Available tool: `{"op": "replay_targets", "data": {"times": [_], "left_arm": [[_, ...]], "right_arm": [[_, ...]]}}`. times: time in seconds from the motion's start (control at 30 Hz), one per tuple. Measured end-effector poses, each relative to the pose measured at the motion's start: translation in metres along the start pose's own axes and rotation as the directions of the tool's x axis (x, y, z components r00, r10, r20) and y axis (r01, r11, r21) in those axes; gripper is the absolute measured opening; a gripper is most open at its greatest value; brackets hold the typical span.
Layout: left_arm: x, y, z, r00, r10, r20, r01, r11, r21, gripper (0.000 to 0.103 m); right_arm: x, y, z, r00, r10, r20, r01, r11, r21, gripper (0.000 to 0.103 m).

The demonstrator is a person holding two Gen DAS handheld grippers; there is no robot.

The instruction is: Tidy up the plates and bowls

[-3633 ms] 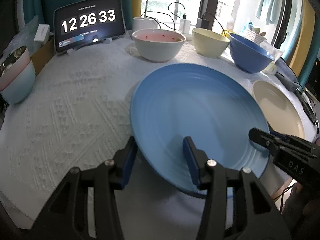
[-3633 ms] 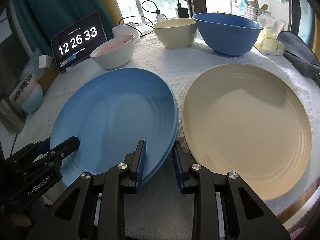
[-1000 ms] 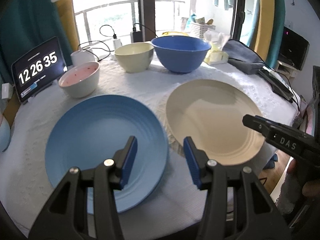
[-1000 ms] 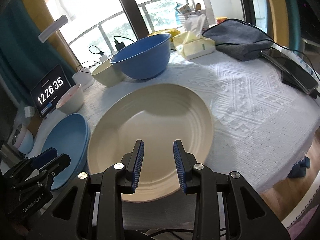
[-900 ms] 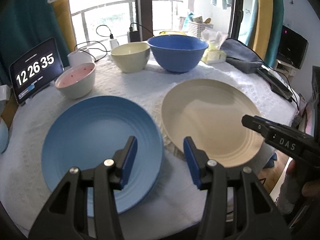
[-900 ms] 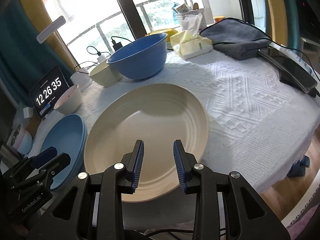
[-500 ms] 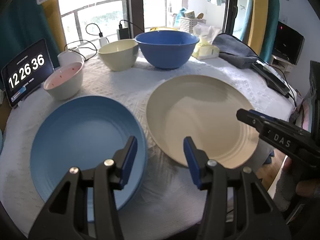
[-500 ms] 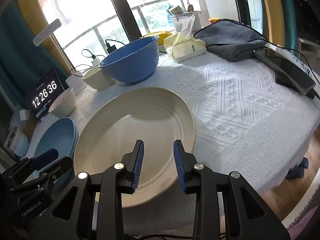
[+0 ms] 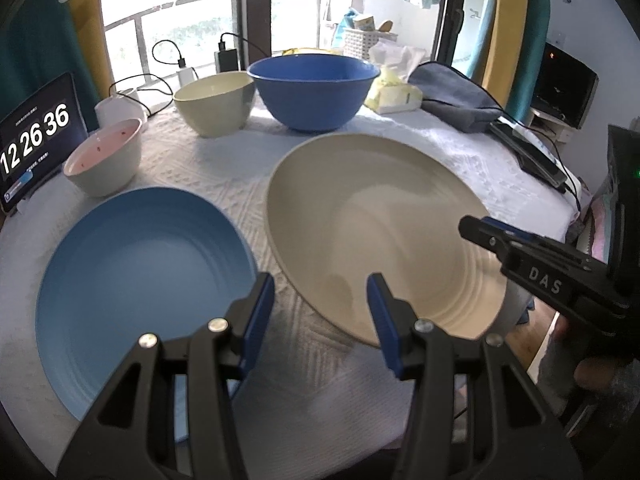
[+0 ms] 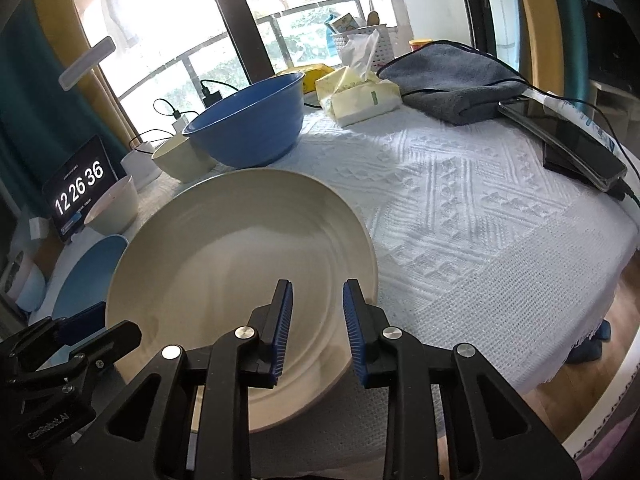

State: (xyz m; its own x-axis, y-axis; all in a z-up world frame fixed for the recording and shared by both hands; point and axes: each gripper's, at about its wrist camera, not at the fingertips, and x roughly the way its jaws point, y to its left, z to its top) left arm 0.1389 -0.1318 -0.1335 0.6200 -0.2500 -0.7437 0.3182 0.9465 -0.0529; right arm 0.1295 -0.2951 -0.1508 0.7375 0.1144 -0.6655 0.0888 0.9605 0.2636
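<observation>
A beige plate (image 9: 380, 220) lies on the white tablecloth, and a blue plate (image 9: 140, 280) sits to its left. My right gripper (image 10: 316, 300) hangs over the near right rim of the beige plate (image 10: 240, 248). Its jaws are closing with that rim between them, and a wide gap still shows between the pads. My left gripper (image 9: 320, 296) stands open over the strip of cloth between the two plates, holding nothing. At the back stand a large blue bowl (image 9: 312, 84), a cream bowl (image 9: 214, 104) and a pink-lined bowl (image 9: 106, 156).
A tablet clock (image 9: 36, 136) leans at the far left with chargers and cables behind the bowls. A tissue pack (image 10: 360, 96), a grey cloth (image 10: 452, 76) and a phone (image 10: 568, 148) lie at the right. The table edge (image 10: 552, 364) drops off close to the beige plate.
Earlier both grippers were at the blue plate; now both face the beige one. Over the last second both plates slid left in the left wrist view, and the right jaws narrowed slightly.
</observation>
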Motion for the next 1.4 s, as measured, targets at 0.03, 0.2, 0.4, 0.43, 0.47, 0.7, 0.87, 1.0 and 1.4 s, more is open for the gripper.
{"op": "replay_targets", "data": {"times": [0.03, 0.2, 0.4, 0.43, 0.47, 0.7, 0.87, 1.0, 1.4], "left_arm": [[0.000, 0.000, 0.000, 1.000, 0.000, 0.002, 0.000, 1.000, 0.001, 0.050], [0.000, -0.003, 0.003, 1.000, 0.000, 0.021, 0.000, 1.000, 0.012, 0.050], [0.001, -0.006, 0.005, 0.998, 0.009, 0.062, -0.010, 1.000, 0.027, 0.049], [0.002, -0.006, 0.006, 0.998, 0.010, 0.061, -0.012, 1.000, 0.026, 0.049], [0.003, -0.006, 0.006, 0.998, 0.012, 0.060, -0.013, 1.000, 0.026, 0.049], [0.003, -0.008, 0.005, 0.998, 0.010, 0.060, -0.012, 0.999, 0.030, 0.049], [0.005, -0.009, 0.003, 0.999, -0.008, 0.044, 0.006, 0.999, 0.035, 0.049], [0.007, -0.008, 0.003, 0.999, -0.011, 0.042, 0.009, 0.999, 0.033, 0.049], [0.014, -0.011, 0.000, 1.000, -0.012, 0.018, 0.012, 0.999, 0.033, 0.049]], "right_arm": [[0.000, 0.000, 0.000, 1.000, -0.001, 0.002, 0.001, 1.000, -0.001, 0.028], [0.000, -0.002, 0.000, 1.000, 0.004, 0.002, -0.004, 1.000, 0.007, 0.028], [-0.001, -0.006, 0.000, 1.000, 0.019, 0.003, -0.019, 1.000, 0.024, 0.028], [-0.001, -0.007, 0.000, 1.000, 0.024, 0.006, -0.024, 0.999, 0.027, 0.028], [-0.002, -0.008, 0.000, 0.999, 0.032, 0.008, -0.033, 0.999, 0.033, 0.028], [-0.003, -0.019, 0.001, 0.995, 0.099, 0.011, -0.100, 0.991, 0.092, 0.028], [-0.007, -0.024, 0.002, 0.995, 0.100, 0.028, -0.103, 0.986, 0.130, 0.028], [-0.014, -0.025, 0.004, 0.996, 0.064, 0.060, -0.071, 0.989, 0.130, 0.028], [-0.016, -0.033, 0.007, 0.998, -0.030, 0.061, 0.022, 0.991, 0.132, 0.029]]}}
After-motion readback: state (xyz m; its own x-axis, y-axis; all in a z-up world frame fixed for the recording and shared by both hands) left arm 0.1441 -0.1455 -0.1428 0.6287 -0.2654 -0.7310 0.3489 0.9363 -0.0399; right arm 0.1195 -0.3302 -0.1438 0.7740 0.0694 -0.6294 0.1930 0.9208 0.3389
